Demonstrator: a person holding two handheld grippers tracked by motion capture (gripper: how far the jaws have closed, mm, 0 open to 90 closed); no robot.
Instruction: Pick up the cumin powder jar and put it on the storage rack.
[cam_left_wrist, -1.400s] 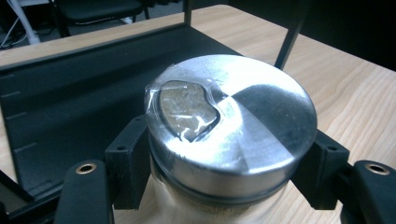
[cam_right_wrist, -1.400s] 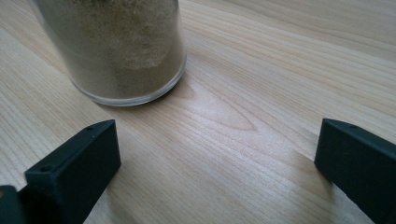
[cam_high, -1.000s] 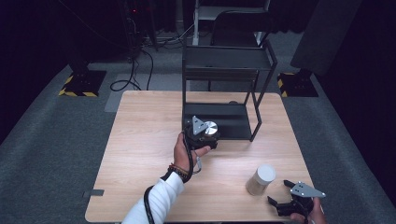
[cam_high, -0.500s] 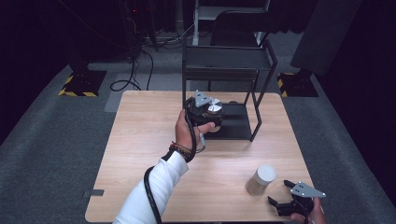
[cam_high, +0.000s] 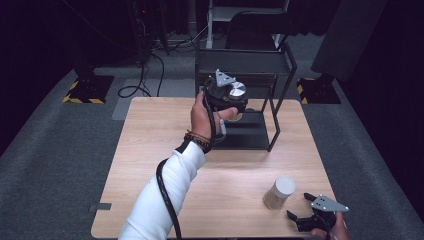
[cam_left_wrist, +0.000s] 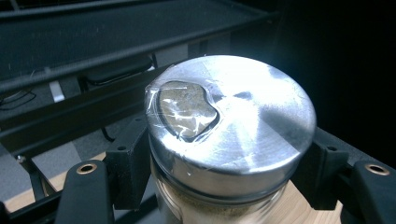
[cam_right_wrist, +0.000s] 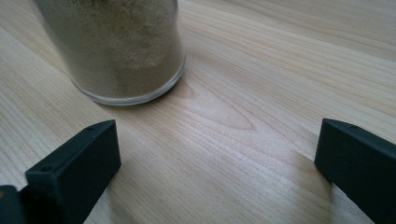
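High view: a silver-lidded jar (cam_high: 236, 91) is held by the left tongs (cam_high: 231, 96) at the black rack (cam_high: 280, 60), far on the tabletop (cam_high: 150, 135); a second jar (cam_high: 279, 192) stands near right, beside the right tongs (cam_high: 298, 218).
Left gripper view: the jar is clamped between both jaws.
Right gripper view: the jaws are spread wide, the second jar standing beyond them, untouched.

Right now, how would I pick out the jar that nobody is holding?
Start at the wooden table and go to its near right corner, away from the black metal rack. The free jar stands upright there, just ahead of the open right gripper. Unlike the silver-lidded jar clamped in the left gripper, it has a pale lid.
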